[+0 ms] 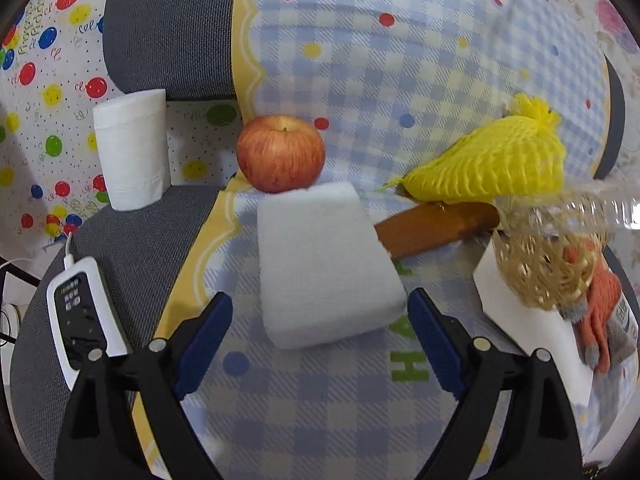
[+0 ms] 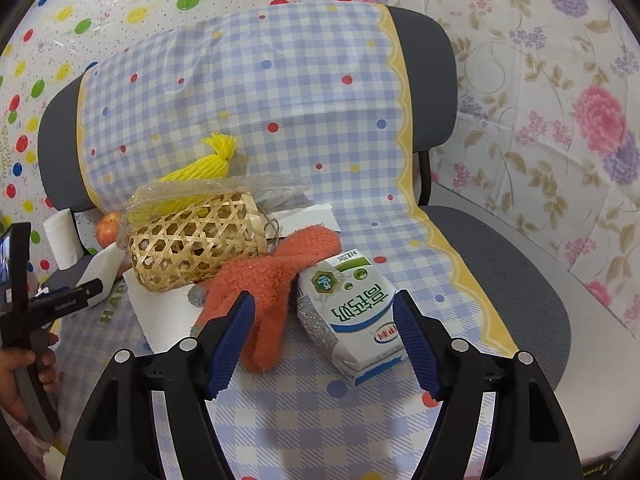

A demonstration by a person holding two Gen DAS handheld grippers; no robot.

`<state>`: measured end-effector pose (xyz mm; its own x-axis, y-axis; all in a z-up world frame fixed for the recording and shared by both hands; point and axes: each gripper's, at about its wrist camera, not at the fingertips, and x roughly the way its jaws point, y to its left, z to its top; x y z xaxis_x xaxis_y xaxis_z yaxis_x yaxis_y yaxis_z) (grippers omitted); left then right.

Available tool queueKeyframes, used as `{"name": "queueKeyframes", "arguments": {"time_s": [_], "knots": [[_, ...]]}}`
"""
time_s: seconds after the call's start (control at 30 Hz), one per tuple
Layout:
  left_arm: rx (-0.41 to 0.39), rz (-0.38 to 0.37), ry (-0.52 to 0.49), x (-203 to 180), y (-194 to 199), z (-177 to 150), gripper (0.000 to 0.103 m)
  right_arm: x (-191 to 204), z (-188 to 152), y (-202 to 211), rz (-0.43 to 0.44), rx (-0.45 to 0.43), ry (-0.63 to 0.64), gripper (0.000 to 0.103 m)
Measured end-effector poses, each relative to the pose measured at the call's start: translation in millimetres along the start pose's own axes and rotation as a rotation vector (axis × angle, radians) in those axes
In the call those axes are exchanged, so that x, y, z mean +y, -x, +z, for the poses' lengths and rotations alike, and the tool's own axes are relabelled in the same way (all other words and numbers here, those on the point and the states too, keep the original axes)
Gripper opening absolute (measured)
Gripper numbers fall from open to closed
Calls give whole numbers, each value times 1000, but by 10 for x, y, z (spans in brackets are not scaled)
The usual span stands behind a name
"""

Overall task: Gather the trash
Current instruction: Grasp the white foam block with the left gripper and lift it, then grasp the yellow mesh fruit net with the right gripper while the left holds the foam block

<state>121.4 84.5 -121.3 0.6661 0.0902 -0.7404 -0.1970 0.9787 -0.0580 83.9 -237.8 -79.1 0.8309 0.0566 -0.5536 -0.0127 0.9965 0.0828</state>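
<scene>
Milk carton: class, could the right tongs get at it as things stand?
Probably yes. The right tongs stand open with the milk carton lying between the fingers; only the orange glove touches its left side.

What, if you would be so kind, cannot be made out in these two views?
- Left wrist view: the basket and the plastic wrap on it are blurred; its contents cannot be told.
- Left wrist view: the brown stick has both ends hidden, by the sponge and the basket.
- Right wrist view: the apple is mostly hidden behind the basket.
- Right wrist view: the carton print is too small to read fully.
</scene>
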Motion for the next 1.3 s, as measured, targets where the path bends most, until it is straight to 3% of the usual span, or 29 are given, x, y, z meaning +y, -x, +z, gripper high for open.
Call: {"name": "queueKeyframes", "arguments": {"time_s": [0.1, 0.17, 0.23, 0.37, 0.53, 0.7, 0.9, 1.17, 1.3], "knots": [[-16, 20, -20, -40, -25, 28, 83, 33, 11, -41, 5, 6, 3, 71], [5, 31, -31, -57, -84, 35, 70, 57, 15, -56, 12, 11, 7, 68], [29, 36, -41, -66, -140, 26, 66, 91, 26, -55, 18, 12, 13, 66], [8, -6, -62, -72, -7, -36, 58, 187, 59, 8, 35, 2, 34, 65], [-101, -65, -80, -102, 431, -121, 57, 317, 172, 94, 76, -30, 37, 66], [-188, -78, -94, -68, 815, -76, 58, 518, 309, 135, 108, -55, 57, 66], [-199, -92, -100, -90, 814, 39, 59, 752, 415, 136, 129, -60, 107, 65], [-219, -93, -100, -90, 725, 329, 60, 1031, 844, 24, 154, -76, 127, 65], [-229, -83, -102, -74, 668, 426, 60, 1313, 963, -119, 197, -60, 138, 57]]}}
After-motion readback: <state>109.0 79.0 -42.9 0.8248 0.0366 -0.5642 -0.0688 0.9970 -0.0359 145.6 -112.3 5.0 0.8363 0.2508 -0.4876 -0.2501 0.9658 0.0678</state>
